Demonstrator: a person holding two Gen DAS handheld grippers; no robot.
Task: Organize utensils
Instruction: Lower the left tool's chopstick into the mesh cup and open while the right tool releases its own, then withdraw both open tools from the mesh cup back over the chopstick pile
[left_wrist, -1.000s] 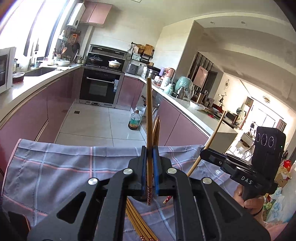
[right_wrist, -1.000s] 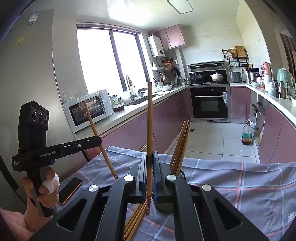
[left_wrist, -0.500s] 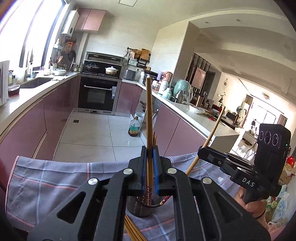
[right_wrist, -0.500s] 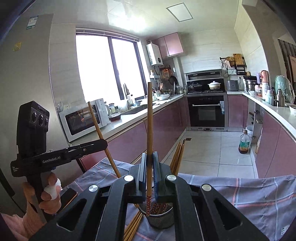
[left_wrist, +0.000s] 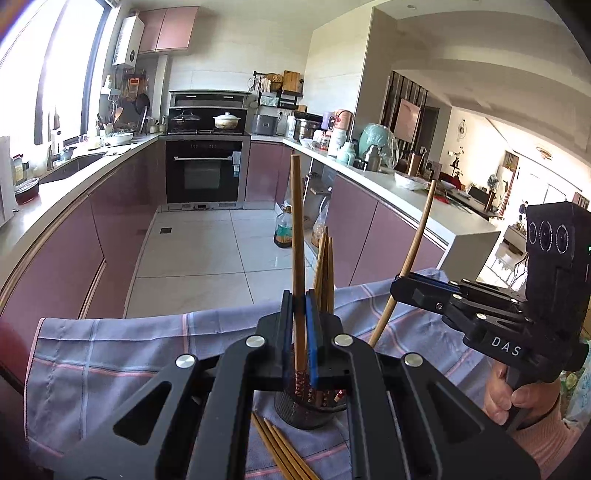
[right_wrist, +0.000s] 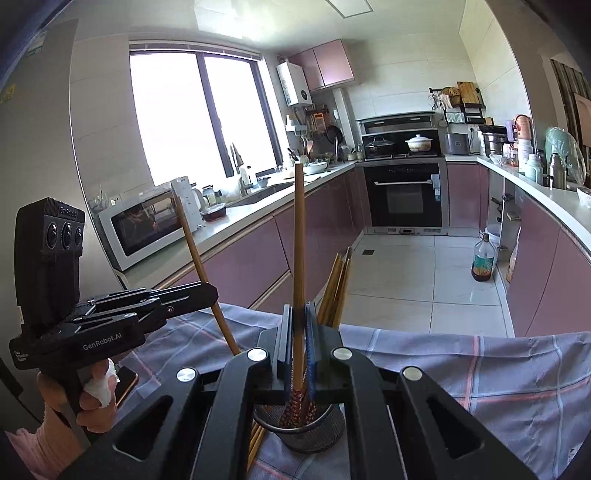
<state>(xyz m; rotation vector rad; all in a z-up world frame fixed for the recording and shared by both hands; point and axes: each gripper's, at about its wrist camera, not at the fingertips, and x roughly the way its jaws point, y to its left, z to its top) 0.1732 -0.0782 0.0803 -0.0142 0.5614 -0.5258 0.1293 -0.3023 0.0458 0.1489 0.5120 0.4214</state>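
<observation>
The mesh holder (left_wrist: 308, 410) stands on the checked cloth (left_wrist: 110, 354) and serves as the landmark here: a dark metal cup with several chopsticks (left_wrist: 325, 269) already leaning upright in it, their patterned red ends down inside. The left gripper (left_wrist: 300, 332) is clamped on one chopstick (left_wrist: 297, 236), which stands nearly upright, its patterned lower end just above the holder's near rim. From the right wrist view the right gripper (right_wrist: 297, 343) is likewise closed on its own chopstick (right_wrist: 299, 236), held upright with the decorated tip right at the holder's (right_wrist: 306, 428) mouth, among the ends already in the cup. Each gripper also shows in the other's camera, to the side of the holder, its stick slanting away from the cup at the top. More loose chopsticks (left_wrist: 280, 450) lie flat on the cloth at the near foot of the holder, touching or just beside its base. A phone (right_wrist: 123, 380) lies on the cloth to the left of the holder, beside the person's bandaged left hand (right_wrist: 88, 398)
</observation>
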